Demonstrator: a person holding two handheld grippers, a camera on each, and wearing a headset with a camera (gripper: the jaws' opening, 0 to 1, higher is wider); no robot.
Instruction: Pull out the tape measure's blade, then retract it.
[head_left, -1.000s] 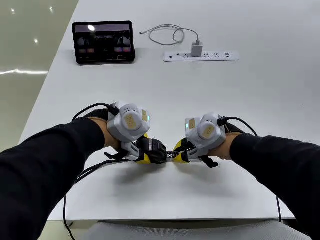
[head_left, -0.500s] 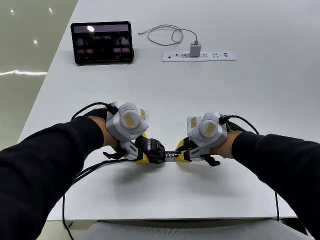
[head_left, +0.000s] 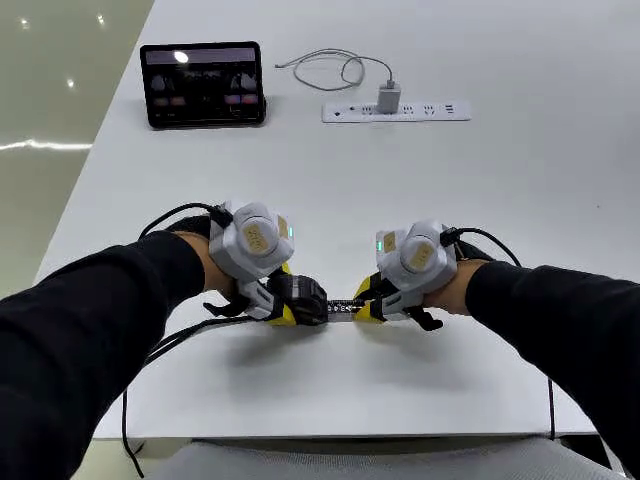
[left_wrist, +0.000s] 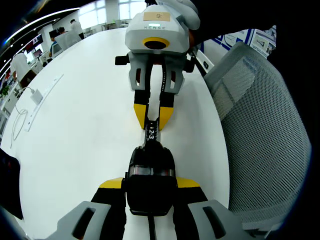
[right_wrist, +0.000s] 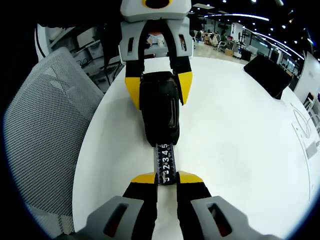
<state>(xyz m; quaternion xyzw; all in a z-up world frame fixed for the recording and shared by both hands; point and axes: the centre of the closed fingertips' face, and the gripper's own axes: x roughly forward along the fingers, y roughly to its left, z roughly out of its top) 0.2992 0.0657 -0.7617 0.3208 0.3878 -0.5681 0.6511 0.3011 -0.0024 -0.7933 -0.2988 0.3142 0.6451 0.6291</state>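
One short stretch of blade (right_wrist: 163, 157) is laid left-right at lower centre over the tabletop (head_left: 400, 180), its end pinched by the right hand-held gripper (right_wrist: 166, 178), the tape measure (head_left: 305, 297) clamped in the left hand-held gripper (left_wrist: 150, 183).

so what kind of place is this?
Looks like an open-plan office or lab: long white table with a tablet and power strip, a mesh office chair alongside.

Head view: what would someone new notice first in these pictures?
Two grippers meet near the front of the white table: the left gripper is shut on a black tape measure, and the right gripper pinches a short stretch of its numbered blade. A dark tablet stands at the far left.
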